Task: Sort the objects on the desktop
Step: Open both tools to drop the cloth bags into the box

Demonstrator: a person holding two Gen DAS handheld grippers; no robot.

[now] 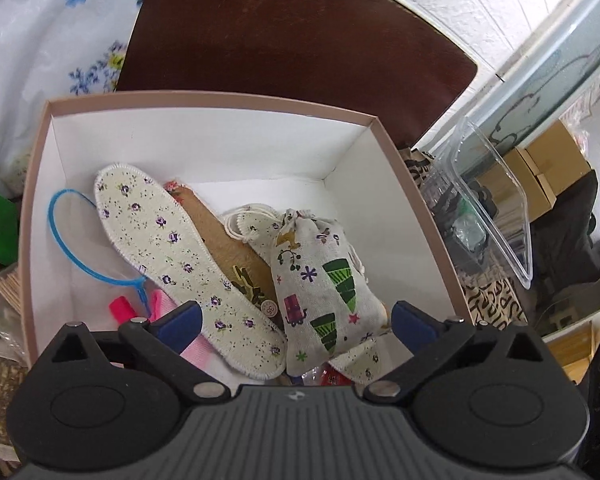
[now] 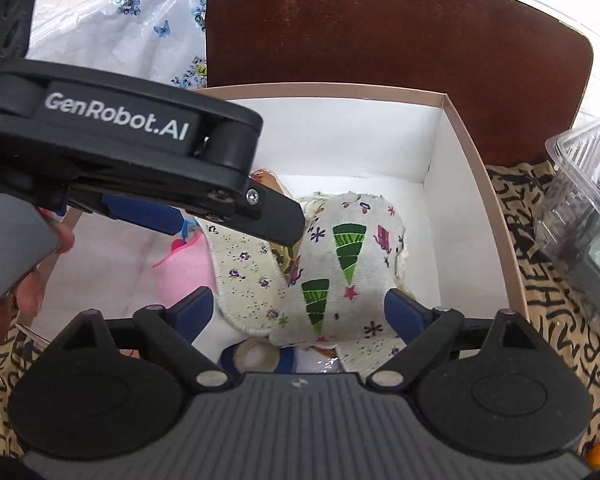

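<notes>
A pink cardboard box [image 1: 420, 208] with white walls holds the sorted things; it also shows in the right wrist view [image 2: 476, 184]. Inside lie a floral insole [image 1: 172, 256], a cloth pouch with green trees [image 1: 324, 280], a brown piece [image 1: 236, 252], a blue loop [image 1: 72, 240] and pink items [image 1: 124, 306]. My left gripper [image 1: 296, 320] is open and empty above the box's near side. My right gripper [image 2: 300, 312] is open and empty over the pouch [image 2: 340, 264] and insole [image 2: 244, 276]. The left gripper's body [image 2: 132, 152] crosses the right view.
A dark brown chair back [image 1: 292, 28] stands behind the box. A clear plastic container [image 1: 496, 208] sits to the right on a black-patterned cloth [image 2: 540, 288]. A floral plastic sheet [image 1: 40, 40] lies at the back left. Cardboard boxes [image 1: 548, 172] are at far right.
</notes>
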